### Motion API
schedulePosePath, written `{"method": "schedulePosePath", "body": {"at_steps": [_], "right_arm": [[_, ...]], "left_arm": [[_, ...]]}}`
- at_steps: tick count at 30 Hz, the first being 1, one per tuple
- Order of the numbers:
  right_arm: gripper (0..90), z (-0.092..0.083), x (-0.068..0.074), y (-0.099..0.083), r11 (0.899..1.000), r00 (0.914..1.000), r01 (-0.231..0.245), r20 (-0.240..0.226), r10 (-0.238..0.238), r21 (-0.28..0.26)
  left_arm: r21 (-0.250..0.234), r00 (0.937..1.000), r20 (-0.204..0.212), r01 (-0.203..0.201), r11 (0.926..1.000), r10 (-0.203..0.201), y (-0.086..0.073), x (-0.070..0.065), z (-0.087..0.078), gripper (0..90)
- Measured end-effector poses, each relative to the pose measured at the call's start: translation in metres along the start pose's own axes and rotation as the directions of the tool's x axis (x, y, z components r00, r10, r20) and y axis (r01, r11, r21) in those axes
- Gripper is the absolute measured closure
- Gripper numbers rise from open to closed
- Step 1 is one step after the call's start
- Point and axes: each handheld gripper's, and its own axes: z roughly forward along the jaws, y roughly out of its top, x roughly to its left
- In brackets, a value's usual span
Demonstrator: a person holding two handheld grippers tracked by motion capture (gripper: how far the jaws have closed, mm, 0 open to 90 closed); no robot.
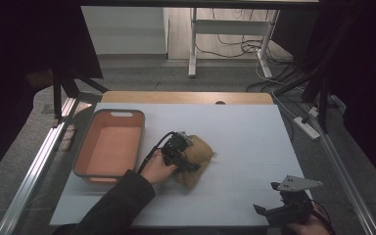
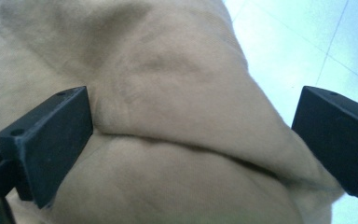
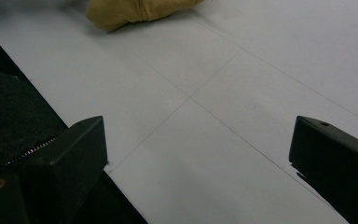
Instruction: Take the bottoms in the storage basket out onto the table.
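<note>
A crumpled tan cloth lies near the middle of the white table. My left gripper is pressed down onto it, jaws spread wide. In the left gripper view the cloth bulges between the two black fingers, which stand apart on either side of a fold. My right gripper hovers open at the table's front right corner, nothing between its jaws. The right gripper view shows bare table and the cloth far off at the top.
An orange basin with a grey rim stands empty at the left of the table, next to my left forearm. Metal rails run along both table sides. Cables and a power strip lie on the floor beyond.
</note>
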Motion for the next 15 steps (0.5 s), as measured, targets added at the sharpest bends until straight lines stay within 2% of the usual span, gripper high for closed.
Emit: {"method": "schedulePosePath", "body": {"at_steps": [15], "right_arm": [[4.5, 0.0001, 0.0002, 0.0002, 1.000, 1.0000, 0.002, 0.002, -0.002, 0.003]], "left_arm": [[-0.004, 0.9999, 0.008, -0.012, 0.9999, 0.012, -0.0018, -0.0045, -0.0030, 0.0]]}}
